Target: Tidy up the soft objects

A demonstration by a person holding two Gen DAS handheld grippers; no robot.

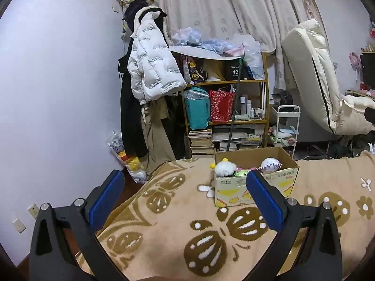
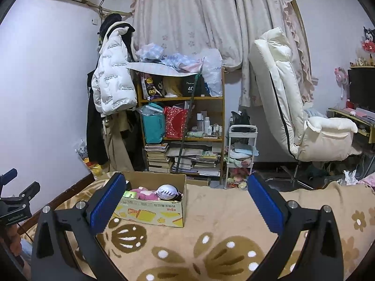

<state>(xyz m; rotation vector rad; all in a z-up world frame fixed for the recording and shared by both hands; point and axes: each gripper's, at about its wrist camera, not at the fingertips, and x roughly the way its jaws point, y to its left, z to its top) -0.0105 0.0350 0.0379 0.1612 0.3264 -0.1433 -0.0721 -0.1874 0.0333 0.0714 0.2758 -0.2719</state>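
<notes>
A tan blanket (image 1: pixel 178 213) with brown butterfly and flower patterns covers the bed and fills the near half of both views. Beyond its far edge stands a wooden shelf unit (image 2: pixel 181 121) packed with bags, bottles and stacked books, with a white puffer jacket (image 1: pixel 152 58) hanging to its left over darker coats and a cream padded chair (image 2: pixel 302 110) off to the right beside a small white trolley (image 2: pixel 241 154). On the blanket, toward the far side, sits an open cardboard box (image 1: pixel 255 182) with yellow printing on its front wall. It holds the soft toys: a white fluffy plush (image 1: pixel 225 167) at the left end that pokes above the rim, a round white plush with dark jagged markings (image 1: pixel 270 165) at the right end, and, seen from the right wrist camera, a pink plush (image 2: pixel 146 193) lying between them. The left gripper (image 1: pixel 185 199) hangs over the blanket on the near side of the box, its blue-padded fingers spread wide with nothing between them; the right finger's tip overlaps the box front in the picture. The right gripper (image 2: pixel 187 205) is likewise spread wide and empty, just to the right of the box, its left finger overlapping the box's near left corner in the picture.
</notes>
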